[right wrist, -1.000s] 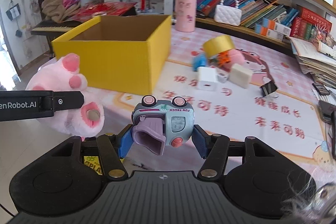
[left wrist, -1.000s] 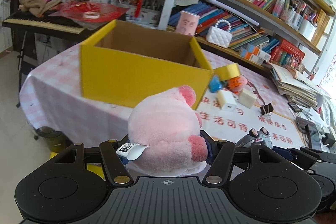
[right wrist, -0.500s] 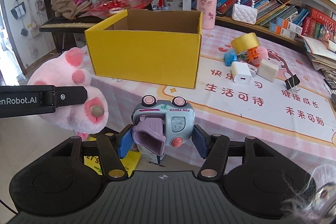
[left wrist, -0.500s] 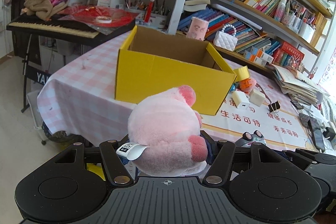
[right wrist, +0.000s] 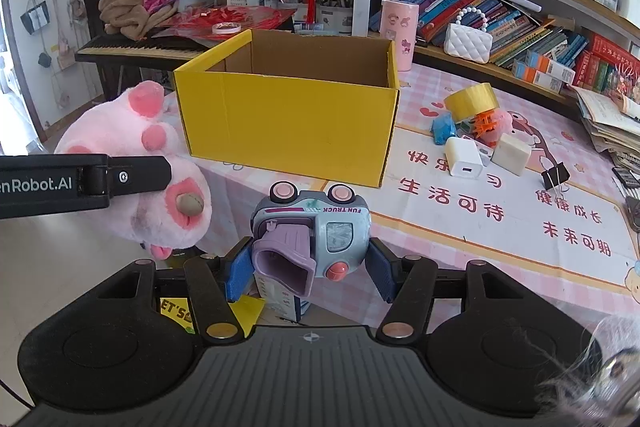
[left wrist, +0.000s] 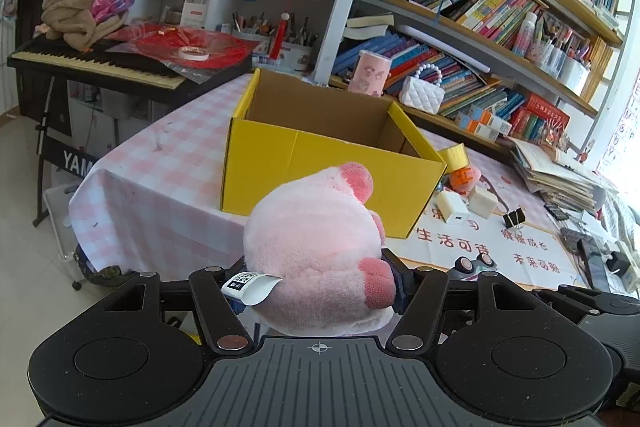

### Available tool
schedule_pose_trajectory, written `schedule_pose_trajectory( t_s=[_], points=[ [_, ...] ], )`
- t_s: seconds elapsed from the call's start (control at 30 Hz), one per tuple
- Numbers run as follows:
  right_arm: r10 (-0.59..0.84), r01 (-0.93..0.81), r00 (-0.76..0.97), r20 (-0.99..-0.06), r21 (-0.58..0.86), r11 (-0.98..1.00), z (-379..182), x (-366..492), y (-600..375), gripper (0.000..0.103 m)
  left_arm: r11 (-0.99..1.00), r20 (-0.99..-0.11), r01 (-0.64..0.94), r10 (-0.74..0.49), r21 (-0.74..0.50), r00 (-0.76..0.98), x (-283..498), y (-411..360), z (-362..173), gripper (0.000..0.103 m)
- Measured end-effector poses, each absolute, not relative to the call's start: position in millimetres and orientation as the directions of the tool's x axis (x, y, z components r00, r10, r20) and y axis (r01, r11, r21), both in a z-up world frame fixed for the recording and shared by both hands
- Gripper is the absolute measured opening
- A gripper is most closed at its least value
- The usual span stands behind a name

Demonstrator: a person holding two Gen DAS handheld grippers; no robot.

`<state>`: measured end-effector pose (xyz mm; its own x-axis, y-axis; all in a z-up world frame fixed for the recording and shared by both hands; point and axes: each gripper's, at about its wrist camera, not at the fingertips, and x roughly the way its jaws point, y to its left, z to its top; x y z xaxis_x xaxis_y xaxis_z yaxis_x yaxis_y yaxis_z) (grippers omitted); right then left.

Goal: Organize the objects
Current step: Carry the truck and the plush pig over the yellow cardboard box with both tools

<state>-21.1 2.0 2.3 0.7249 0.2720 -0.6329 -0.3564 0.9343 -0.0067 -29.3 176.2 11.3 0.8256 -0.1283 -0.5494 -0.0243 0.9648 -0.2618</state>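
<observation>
My left gripper (left wrist: 318,277) is shut on a pink plush pig (left wrist: 316,247), held in the air in front of the table's near edge. The plush also shows in the right wrist view (right wrist: 132,171) at the left, with the left gripper's finger (right wrist: 80,183) across it. My right gripper (right wrist: 306,267) is shut on a grey-blue toy truck (right wrist: 312,231), also held short of the table. An open, empty yellow cardboard box (left wrist: 332,151) stands on the table ahead; it also shows in the right wrist view (right wrist: 288,107).
On the pink tablecloth (right wrist: 480,219) right of the box lie a yellow tape roll (right wrist: 472,103), a white charger (right wrist: 464,157), a cream block (right wrist: 510,149), a binder clip (right wrist: 556,175) and small toys. Bookshelves (right wrist: 520,7) stand behind, a keyboard piano (left wrist: 92,63) at the left.
Both grippers have pulled back and risen from the table with their toys still held; the box and the table objects look smaller and farther away.
</observation>
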Motion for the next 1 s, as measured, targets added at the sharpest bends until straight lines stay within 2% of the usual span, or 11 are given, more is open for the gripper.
schedule_pose_trajectory(
  t_s=[0.63,1.0],
  points=[
    [0.263,-0.343,0.715,-0.648,0.002,0.939,8.5,-9.2,9.3,0.057,0.961,-0.529,-0.007,-0.146,-0.275,0.836,-26.4,180.3,16.4,0.062],
    [0.282,-0.334,0.724,-0.629,0.037,0.942,15.7,22.3,9.8,0.057,0.971,-0.495,0.0,-0.121,-0.239,0.86,-2.2,177.1,31.0,0.062]
  ],
)
